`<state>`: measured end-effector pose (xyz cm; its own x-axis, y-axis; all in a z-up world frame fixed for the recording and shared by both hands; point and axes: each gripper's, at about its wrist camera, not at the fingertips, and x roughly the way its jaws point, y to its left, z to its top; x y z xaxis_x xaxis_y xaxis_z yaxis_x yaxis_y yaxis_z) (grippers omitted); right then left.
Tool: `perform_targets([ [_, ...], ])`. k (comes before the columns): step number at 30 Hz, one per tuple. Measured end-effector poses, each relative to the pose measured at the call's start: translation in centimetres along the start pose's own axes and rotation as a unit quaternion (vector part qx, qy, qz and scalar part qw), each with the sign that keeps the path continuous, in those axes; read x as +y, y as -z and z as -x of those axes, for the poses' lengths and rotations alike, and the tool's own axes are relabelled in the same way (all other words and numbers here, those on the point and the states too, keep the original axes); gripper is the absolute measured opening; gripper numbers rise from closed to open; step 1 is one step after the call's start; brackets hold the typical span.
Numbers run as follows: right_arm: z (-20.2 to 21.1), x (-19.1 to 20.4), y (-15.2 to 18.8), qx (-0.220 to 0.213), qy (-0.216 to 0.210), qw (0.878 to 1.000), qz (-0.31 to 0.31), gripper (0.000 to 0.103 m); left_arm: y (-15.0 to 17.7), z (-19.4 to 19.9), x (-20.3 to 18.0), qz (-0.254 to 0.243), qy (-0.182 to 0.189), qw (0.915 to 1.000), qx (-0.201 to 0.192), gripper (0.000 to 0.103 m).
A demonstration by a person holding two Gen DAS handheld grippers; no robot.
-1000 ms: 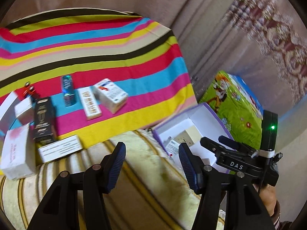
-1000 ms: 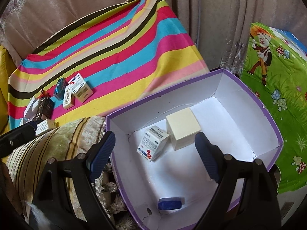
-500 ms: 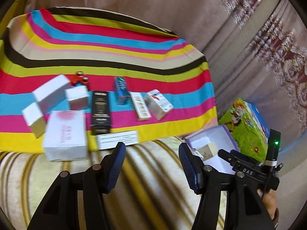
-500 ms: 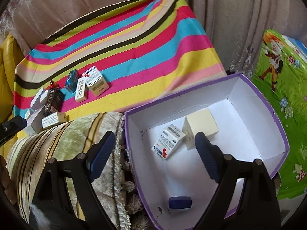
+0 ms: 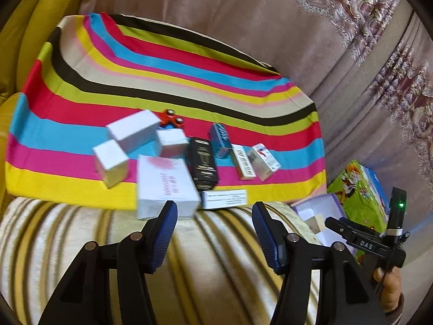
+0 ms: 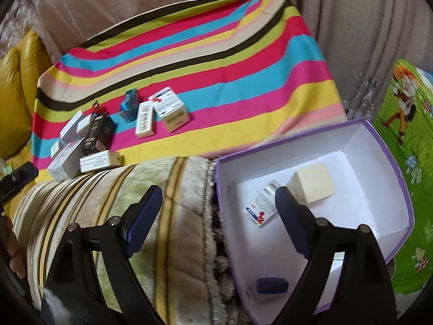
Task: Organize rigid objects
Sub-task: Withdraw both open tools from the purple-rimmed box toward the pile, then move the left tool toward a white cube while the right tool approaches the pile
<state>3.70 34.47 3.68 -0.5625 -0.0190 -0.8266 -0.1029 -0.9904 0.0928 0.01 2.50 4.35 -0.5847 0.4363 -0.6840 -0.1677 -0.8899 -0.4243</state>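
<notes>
Several small boxes lie on a striped cloth [image 5: 167, 62]: a large white box with pink print [image 5: 166, 187], a black box [image 5: 203, 163], a teal box [image 5: 220, 139], white cubes [image 5: 111, 161] and a flat white carton [image 5: 224, 198]. My left gripper [image 5: 213, 234] hangs open over a striped cushion just in front of them, nothing between its fingers. My right gripper [image 6: 216, 219] is open above the cushion edge beside a purple-rimmed white box [image 6: 389, 159]. That box holds a cream cube [image 6: 315, 185], a white medicine carton [image 6: 261, 205] and a small dark blue item [image 6: 272, 285].
A beige striped cushion [image 5: 216, 257] runs along the near side. A green cartoon-print surface [image 6: 408, 140] lies right of the purple box. Curtains [image 5: 351, 54] hang behind, and a yellow seat back [image 5: 32, 13] stands at the left. A red spinner [image 5: 170, 117] sits behind the boxes.
The left gripper has swung left, so the boxes on the cloth now sit centred ahead of it. The right gripper has shifted left from over the purple box towards the cushion.
</notes>
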Motion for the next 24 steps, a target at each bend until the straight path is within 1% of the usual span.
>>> perform_targets([
  [1,0.0,0.4,0.0,0.001,0.000,1.000,0.008,0.087,0.0,0.2,0.4,0.000,-0.010,0.9999,-0.003,0.059],
  [5,-0.2,1.8,-0.1,0.007,-0.007,1.000,0.027,0.087,-0.2,0.8,2.0,0.009,-0.027,0.9996,-0.007,0.059],
  [12,-0.8,4.0,-0.3,0.021,-0.025,0.998,0.052,0.087,-0.7,0.8,4.6,0.024,-0.066,0.9975,0.004,0.059],
  [16,-1.5,5.2,-0.5,0.036,-0.038,0.996,0.069,0.087,-1.1,0.4,6.0,0.030,-0.082,0.9960,0.016,0.059],
  [18,-1.8,5.8,-0.7,0.042,-0.045,0.995,0.075,0.087,-1.4,0.0,6.7,0.032,-0.085,0.9955,0.028,0.059],
  [20,-2.2,6.6,-1.0,0.048,-0.049,0.994,0.085,0.087,-1.7,-0.4,7.1,0.029,-0.088,0.9951,0.037,0.059],
  [24,-2.8,8.5,-1.5,0.057,-0.064,0.991,0.103,0.087,-2.6,-1.2,8.1,0.011,-0.107,0.9925,0.058,0.059],
])
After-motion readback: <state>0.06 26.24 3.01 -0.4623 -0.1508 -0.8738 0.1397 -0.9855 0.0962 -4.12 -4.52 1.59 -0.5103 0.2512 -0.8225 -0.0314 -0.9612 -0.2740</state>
